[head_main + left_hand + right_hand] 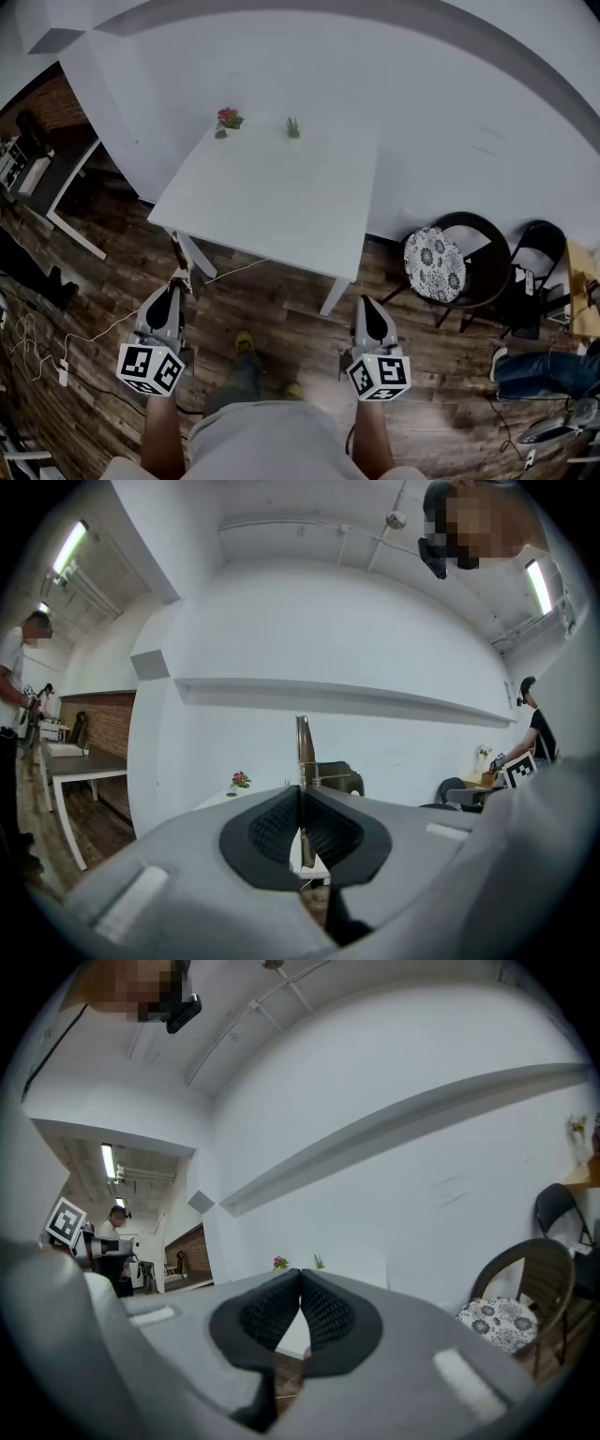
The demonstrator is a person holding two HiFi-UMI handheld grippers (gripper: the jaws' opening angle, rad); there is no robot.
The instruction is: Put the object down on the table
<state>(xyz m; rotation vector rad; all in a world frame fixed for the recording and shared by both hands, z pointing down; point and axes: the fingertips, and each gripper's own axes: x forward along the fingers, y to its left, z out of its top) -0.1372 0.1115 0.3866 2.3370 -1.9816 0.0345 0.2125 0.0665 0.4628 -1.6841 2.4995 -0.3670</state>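
Left gripper view: left gripper point(301, 791) clamps thin stick point(304, 747) by its end, short of table point(281, 206); likely stiff, light. Right gripper point(300, 1276) clenched, empty.

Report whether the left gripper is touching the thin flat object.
Touching. The left gripper view shows its fingers clamped on the thin flat object sticking out beyond them.
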